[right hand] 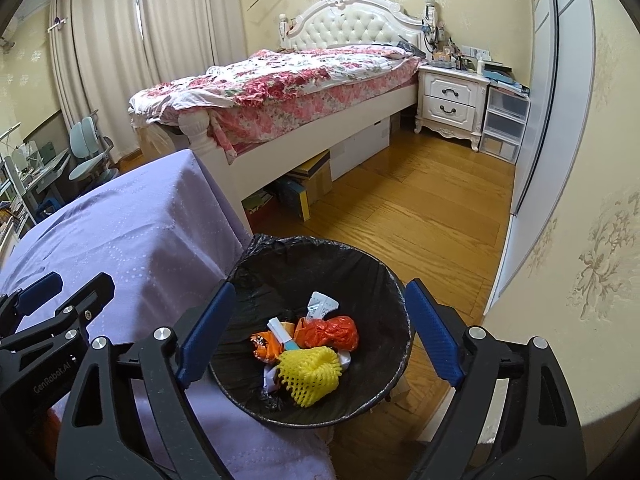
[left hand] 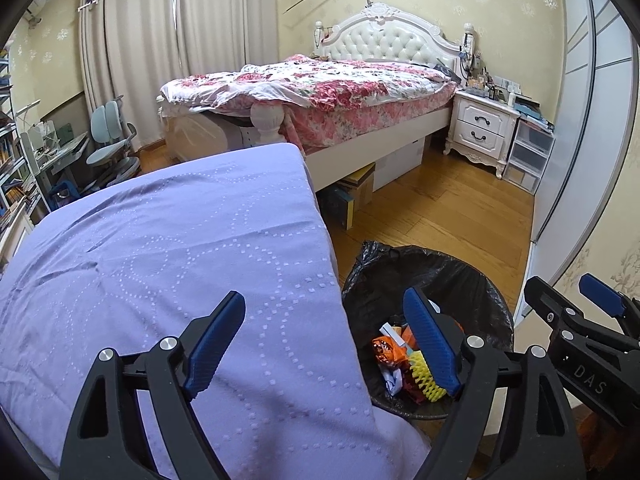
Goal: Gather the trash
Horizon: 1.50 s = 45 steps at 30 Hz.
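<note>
A round bin lined with a black bag (right hand: 376, 280) stands on the wood floor beside the purple-covered table (right hand: 132, 236). Inside lie a yellow foam fruit net (right hand: 310, 374), an orange plastic bag (right hand: 332, 332), a crumpled orange wrapper (right hand: 262, 346) and white paper scraps (right hand: 322, 304). My right gripper (right hand: 320, 336) is open and empty, held above the bin. My left gripper (left hand: 326, 344) is open and empty over the table's right edge, with the bin (left hand: 472, 280) under its right finger. The yellow net (left hand: 426, 378) shows there too.
A bed with a floral quilt (right hand: 288, 80) stands behind, with boxes (right hand: 312, 184) under it. A white nightstand (right hand: 452, 100) and plastic drawers (right hand: 506, 124) stand against the far wall. A wardrobe (right hand: 552, 80) runs along the right. A desk chair (left hand: 110, 140) is at left.
</note>
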Available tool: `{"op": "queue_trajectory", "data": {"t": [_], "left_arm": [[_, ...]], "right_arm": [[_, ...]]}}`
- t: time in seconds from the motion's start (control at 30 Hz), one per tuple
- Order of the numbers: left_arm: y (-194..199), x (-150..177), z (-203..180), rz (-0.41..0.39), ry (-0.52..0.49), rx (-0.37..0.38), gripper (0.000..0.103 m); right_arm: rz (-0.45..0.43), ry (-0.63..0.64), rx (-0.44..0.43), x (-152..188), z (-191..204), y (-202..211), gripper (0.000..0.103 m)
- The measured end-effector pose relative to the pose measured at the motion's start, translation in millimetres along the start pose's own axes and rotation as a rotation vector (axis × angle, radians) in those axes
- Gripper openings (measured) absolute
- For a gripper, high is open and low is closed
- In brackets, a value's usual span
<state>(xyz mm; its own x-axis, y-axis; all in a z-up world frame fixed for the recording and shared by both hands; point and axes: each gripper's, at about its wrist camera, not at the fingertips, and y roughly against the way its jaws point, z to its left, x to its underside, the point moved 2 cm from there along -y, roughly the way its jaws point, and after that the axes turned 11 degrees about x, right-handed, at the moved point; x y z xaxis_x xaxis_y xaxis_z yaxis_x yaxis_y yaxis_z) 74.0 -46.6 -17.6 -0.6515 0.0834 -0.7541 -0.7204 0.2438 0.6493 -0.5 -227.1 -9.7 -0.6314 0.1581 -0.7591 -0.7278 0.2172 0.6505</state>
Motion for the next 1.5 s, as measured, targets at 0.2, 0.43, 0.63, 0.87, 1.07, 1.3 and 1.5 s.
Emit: {"op": "queue_trajectory", "data": {"t": [0.2, 0.43, 0.63, 0.87, 1.07, 1.3, 1.5], "left_arm": [[21, 3, 7, -0.027, 0.011, -0.013, 0.082], [47, 9, 18, -0.057, 0.019, -0.031, 0.082], [65, 17, 24, -0.080, 0.035, -0.043, 0.083], [79, 25, 27, -0.105, 0.035, -0.057, 0.083], [86, 29, 28, -0.118, 0.039, -0.058, 0.083], [90, 30, 30, -0.128, 0.045, -0.058, 0.083], [90, 30, 31, -0.128, 0.047, -0.057, 0.083]], "right_arm": [[-0.032, 0.012, -0.012, 2, 7, 24, 0.085], [-0.060, 0.021, -0.025, 7, 13, 47, 0.086], [-0.074, 0.032, -0.046, 14, 20, 65, 0.086], [-0.095, 0.048, -0.062, 21, 27, 83, 0.086], [-0.113, 0.048, -0.062, 26, 31, 95, 0.086], [-0.117, 0.050, -0.059, 26, 31, 98, 0.086], [-0.121, 0.051, -0.058, 25, 32, 101, 0.086]]}}
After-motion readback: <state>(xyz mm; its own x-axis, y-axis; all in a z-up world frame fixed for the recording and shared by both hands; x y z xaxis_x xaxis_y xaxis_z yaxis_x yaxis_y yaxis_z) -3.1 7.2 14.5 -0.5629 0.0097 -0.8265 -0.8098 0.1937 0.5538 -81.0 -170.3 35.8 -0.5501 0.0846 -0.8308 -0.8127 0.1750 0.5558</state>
